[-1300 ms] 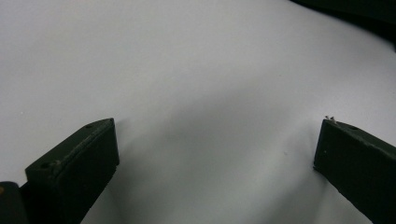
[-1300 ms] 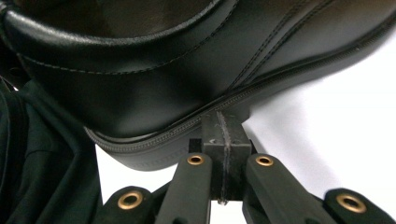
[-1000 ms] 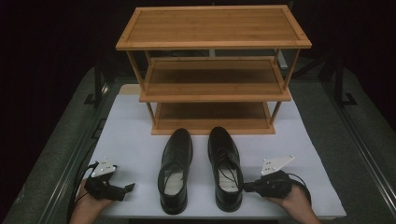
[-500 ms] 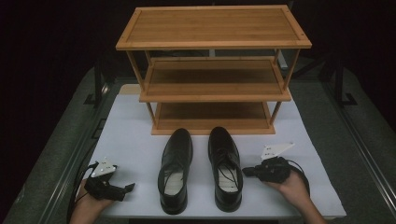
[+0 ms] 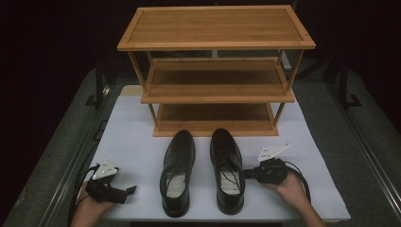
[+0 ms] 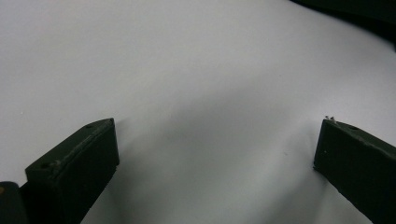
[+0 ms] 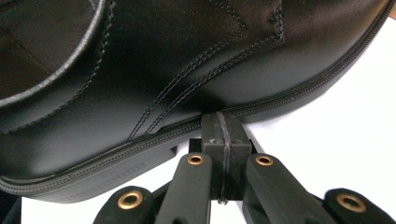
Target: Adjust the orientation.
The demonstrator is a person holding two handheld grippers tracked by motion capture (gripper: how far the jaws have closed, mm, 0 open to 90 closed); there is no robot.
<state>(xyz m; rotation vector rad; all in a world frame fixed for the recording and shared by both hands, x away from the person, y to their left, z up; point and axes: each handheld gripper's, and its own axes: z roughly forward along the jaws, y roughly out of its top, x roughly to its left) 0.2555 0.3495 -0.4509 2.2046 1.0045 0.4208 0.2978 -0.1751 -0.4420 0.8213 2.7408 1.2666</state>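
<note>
In the high view, a white sheet (image 5: 142,137) covers a table (image 5: 61,156) with grey-green margins and dark rails along both long sides; the room beyond is black. At the far half of the sheet stands a three-tier bamboo shoe rack (image 5: 215,28), all its shelves bare. Just in front of it lie two black leather dress shoes, toes toward the rack: the left shoe (image 5: 178,172) and the right shoe (image 5: 227,168), side by side with a narrow gap between them. The person's left hand (image 5: 87,210) holds the left gripper (image 5: 128,190) at the near left corner of the sheet, well apart from the left shoe, its jaws pointing toward that shoe. The right hand (image 5: 289,189) holds the right gripper (image 5: 246,174) with its tips at the outer side of the right shoe, a cable looping behind it.

In the left gripper view, the left gripper (image 6: 215,154) has its two black jaws spread wide, with nothing between them but the plain white sheet (image 6: 187,70). A dark strip of the table edge shows at the top right corner.

In the right gripper view, the right gripper (image 7: 224,135) has its jaws pressed together, pad against pad, holding nothing. Their tips meet the stitched welt of the right shoe (image 7: 163,60), just above the sole's edge. The white sheet (image 7: 345,126) shows to the right.
</note>
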